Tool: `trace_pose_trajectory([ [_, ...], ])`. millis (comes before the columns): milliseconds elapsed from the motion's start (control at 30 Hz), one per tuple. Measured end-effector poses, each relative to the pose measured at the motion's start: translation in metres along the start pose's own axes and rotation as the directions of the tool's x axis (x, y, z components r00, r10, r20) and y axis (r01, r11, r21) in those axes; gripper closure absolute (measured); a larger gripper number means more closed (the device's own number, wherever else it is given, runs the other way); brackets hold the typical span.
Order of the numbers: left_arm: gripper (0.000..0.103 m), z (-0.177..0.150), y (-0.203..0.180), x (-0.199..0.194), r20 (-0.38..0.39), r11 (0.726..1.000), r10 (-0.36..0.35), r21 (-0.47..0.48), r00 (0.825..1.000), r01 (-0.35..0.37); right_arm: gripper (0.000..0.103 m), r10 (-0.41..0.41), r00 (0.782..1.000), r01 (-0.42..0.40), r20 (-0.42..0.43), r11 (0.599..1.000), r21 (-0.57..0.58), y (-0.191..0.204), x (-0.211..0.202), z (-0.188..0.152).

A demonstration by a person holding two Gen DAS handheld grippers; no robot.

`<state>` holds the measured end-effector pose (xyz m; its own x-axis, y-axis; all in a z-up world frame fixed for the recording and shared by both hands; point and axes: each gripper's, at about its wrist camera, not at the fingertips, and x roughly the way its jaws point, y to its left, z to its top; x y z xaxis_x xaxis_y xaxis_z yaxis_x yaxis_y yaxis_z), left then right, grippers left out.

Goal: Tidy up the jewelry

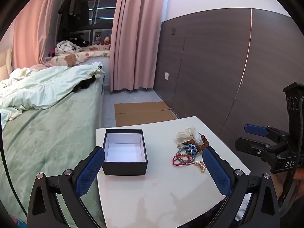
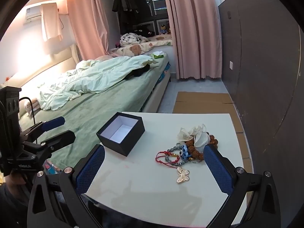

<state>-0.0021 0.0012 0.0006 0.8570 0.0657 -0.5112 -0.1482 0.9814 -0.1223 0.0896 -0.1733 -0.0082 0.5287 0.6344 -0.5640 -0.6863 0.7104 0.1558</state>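
Nothing packed yet: black box (image 2: 121, 134) sat empty on the white bench (image 2: 152, 186), jewelry pile (image 2: 190, 148) heaped just right of it, and both left tongs (image 1: 153, 168) and right tongs (image 2: 154, 168) hung wide, holding nothing.

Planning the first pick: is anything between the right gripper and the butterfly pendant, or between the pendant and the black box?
Nothing visible blocks either path. The right gripper is open, with the butterfly pendant lying alone nearest it. Bare white table separates the pendant from the open black box, which looks empty.
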Motion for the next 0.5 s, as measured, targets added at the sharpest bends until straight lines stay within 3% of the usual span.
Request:
trace_pose_trajectory([
  [500,0.000,-0.0017,0.0001,-0.0054,0.007,1.000,0.000,0.003,1.000,0.000,0.000,-0.023,0.999,0.023,0.023,1.000,0.005,-0.0008,-0.0034,0.0000],
])
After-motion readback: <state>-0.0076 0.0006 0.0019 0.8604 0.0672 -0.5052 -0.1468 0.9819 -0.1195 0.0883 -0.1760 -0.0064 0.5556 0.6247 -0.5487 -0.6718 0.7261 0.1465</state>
